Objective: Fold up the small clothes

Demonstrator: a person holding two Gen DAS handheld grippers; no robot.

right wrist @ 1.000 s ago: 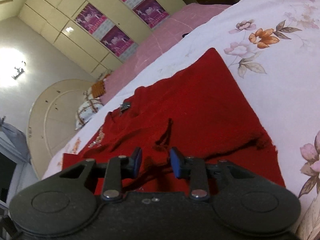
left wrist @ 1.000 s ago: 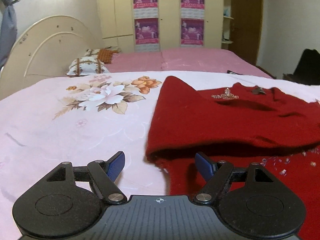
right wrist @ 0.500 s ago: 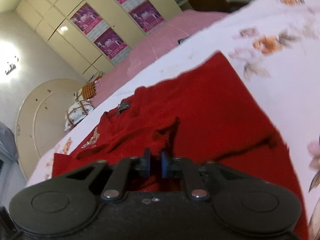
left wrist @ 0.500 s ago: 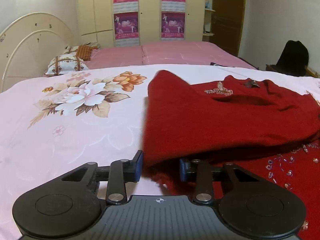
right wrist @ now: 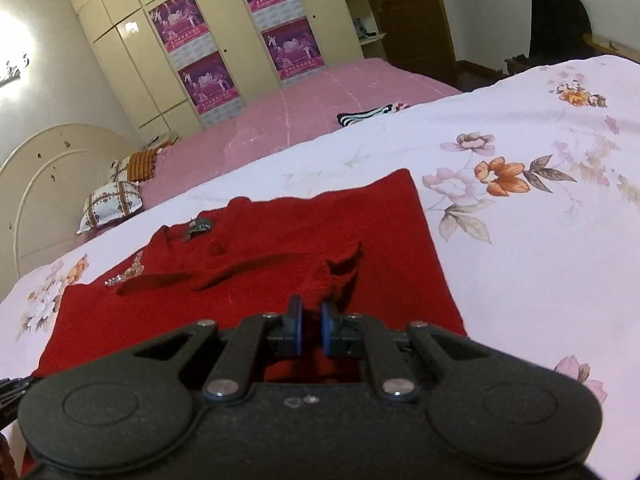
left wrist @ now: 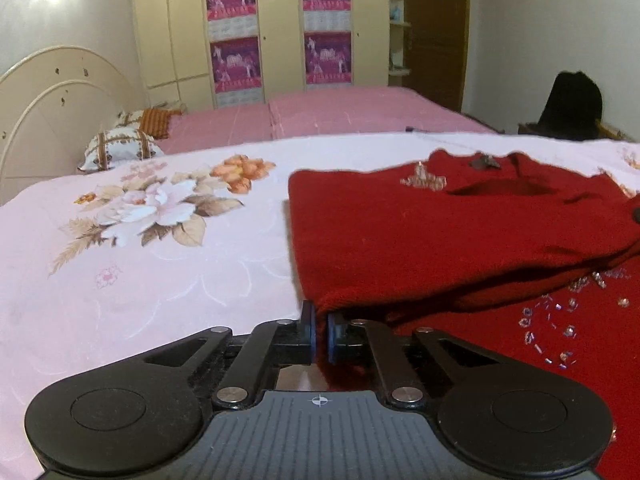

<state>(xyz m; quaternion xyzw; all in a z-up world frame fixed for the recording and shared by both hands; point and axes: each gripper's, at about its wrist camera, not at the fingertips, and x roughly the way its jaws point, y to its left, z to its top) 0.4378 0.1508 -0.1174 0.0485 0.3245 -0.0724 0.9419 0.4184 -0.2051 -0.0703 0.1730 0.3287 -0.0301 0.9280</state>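
Nearest, the left gripper [left wrist: 319, 330] has just been closing, and its jaws now pinch the near left corner of the red sweater [left wrist: 420, 236], probably so the folded edge can be lifted and carried over. The right gripper [right wrist: 311, 330] is likewise clenched on a bunched fold of the same sweater near its middle, apparently a sleeve end. The sweater lies partly folded on the flowered bed sheet [left wrist: 120, 280]. Farther off stand pillows [left wrist: 120, 146] and wardrobe doors [left wrist: 280, 28]. No containers are in view.

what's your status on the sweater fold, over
Left gripper shut on red sweater edge. Right gripper shut on its cuff. Nothing in the way.
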